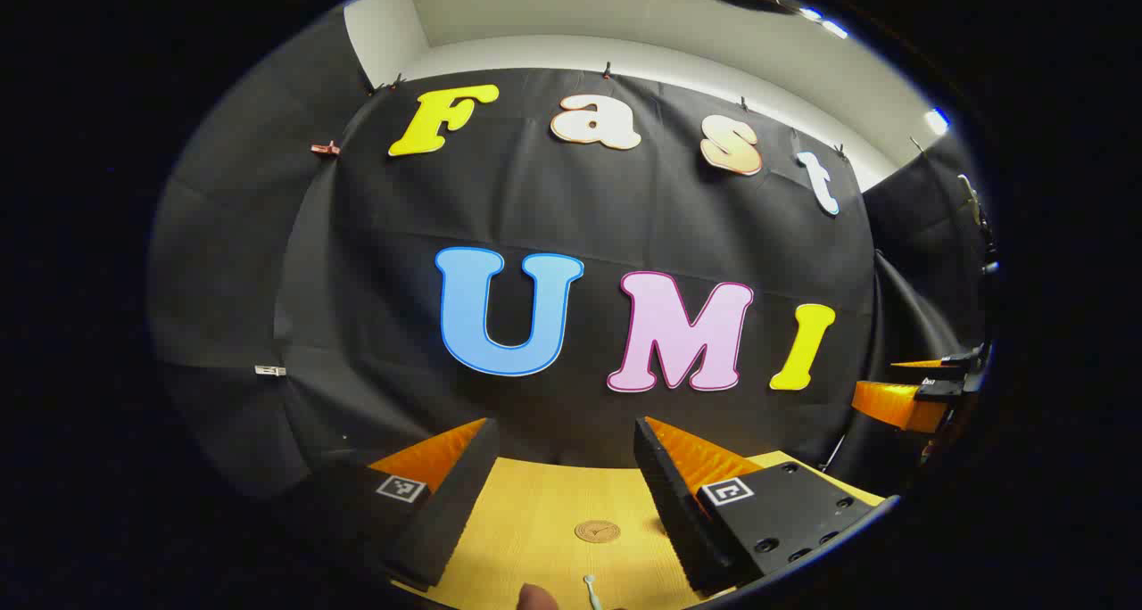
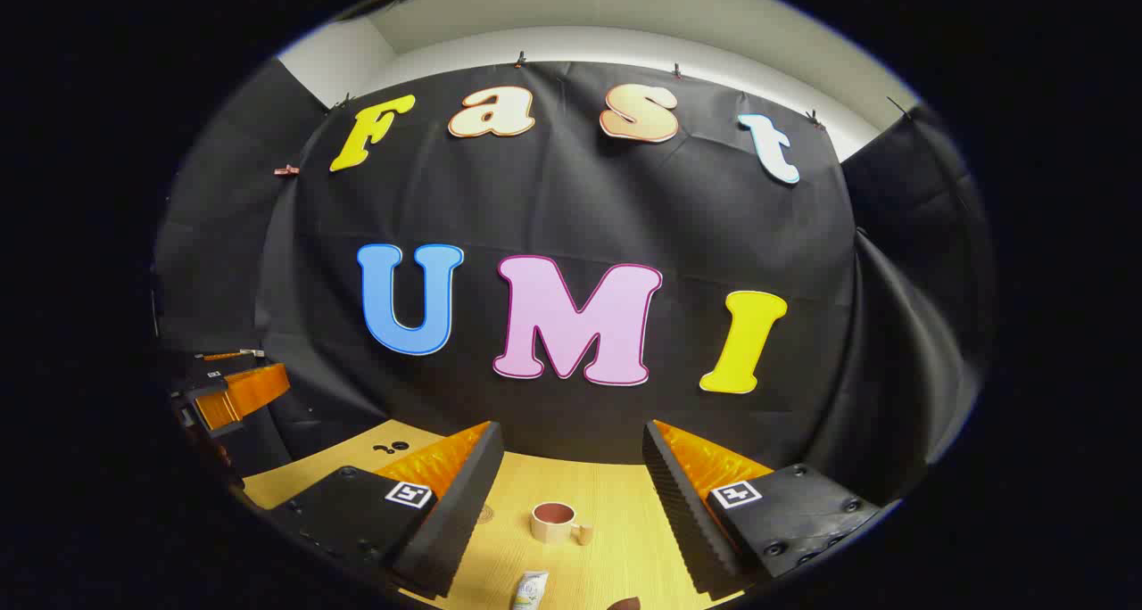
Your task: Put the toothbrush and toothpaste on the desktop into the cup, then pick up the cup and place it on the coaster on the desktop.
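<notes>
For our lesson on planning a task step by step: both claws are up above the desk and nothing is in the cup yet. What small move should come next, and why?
Probably lower the right claw toward the toothpaste. It hangs open and holds nothing, the tube lies on the desktop just below it, and the cup stands upright close behind, with no toothbrush or tube in it.

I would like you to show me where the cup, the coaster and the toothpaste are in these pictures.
cup (image 2: 553, 523): right gripper view, on its outer wall below the rim.
coaster (image 1: 597, 531): left gripper view, on its round top face.
toothpaste (image 2: 530, 589): right gripper view, on the tube's body.
</notes>
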`<state>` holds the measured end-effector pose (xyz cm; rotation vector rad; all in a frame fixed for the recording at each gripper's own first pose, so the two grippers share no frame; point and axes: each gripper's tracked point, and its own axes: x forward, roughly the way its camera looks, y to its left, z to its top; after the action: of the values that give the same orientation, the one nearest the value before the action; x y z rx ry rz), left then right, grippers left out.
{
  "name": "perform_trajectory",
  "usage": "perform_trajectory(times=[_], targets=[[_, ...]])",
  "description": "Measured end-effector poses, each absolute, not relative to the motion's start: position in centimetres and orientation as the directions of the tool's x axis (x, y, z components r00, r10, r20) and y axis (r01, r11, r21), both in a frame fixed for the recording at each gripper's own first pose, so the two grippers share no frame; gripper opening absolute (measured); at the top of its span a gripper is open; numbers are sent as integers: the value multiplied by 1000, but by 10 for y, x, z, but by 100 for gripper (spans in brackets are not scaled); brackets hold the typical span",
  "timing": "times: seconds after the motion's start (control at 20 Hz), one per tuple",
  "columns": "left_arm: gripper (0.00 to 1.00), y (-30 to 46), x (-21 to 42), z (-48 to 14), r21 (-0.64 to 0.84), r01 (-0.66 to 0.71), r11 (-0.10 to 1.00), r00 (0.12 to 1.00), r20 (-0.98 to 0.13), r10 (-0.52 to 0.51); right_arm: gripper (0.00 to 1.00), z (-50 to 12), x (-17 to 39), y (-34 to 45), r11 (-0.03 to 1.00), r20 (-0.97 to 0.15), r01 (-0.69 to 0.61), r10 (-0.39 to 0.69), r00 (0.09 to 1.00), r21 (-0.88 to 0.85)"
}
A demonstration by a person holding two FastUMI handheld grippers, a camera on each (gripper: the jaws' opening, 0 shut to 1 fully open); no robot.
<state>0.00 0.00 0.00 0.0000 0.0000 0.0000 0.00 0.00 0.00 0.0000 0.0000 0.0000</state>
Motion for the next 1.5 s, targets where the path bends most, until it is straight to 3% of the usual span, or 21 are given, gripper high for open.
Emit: perform_trajectory(times=[1.05,1.3,1.5], targets=[[96,-3,-5,-3,0,-5,1000,1000,-7,5,96,-17,-3,2,1000,-58,-8,7,998,-3],[96,1,-6,-15,3,-7,1000,1000,-28,7,96,-55,2,14,999,-201,-29,22,979,-30],[96,11,-1,-54,-25,-16,1000,995,-100,14,96,-152,4,32,999,-476,-37,39,878,14]])
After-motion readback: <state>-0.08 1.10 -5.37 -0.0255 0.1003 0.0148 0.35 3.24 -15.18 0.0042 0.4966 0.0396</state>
